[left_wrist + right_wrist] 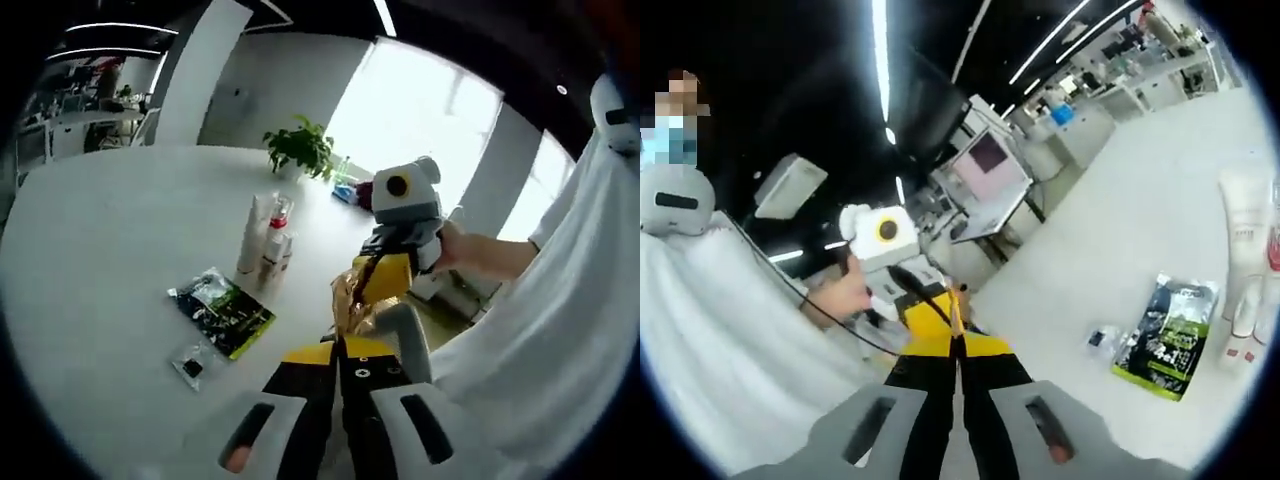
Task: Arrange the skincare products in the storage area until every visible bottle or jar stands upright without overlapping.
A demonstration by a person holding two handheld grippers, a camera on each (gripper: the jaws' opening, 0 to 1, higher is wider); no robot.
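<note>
While both grippers are raised off the white table (110,260), each view looks along its own jaws at the other tool. Left gripper (338,352): jaws together, clamped on the near end of a crinkled gold packet (352,300). Right gripper (392,268) enters the left gripper view from the right, held in a person's hand (452,245); its yellow-tipped jaws close on the far end of the same packet. In the right gripper view, the right gripper (958,345) shows its jaws pressed together with a thin gold edge between the tips; the left gripper (930,300) meets it tip to tip.

Skincare items stay on the table, untouched. White tube (254,234) and a red-capped bottle (276,232) stand upright, just beside each other, near the far edge by a potted plant (300,150). Dark green sachet (222,312) lies flat toward the near edge; small dark sachet (190,366) lies just beside it, apart. Right gripper view shows the same green sachet (1170,338) and tube (1245,250).
</note>
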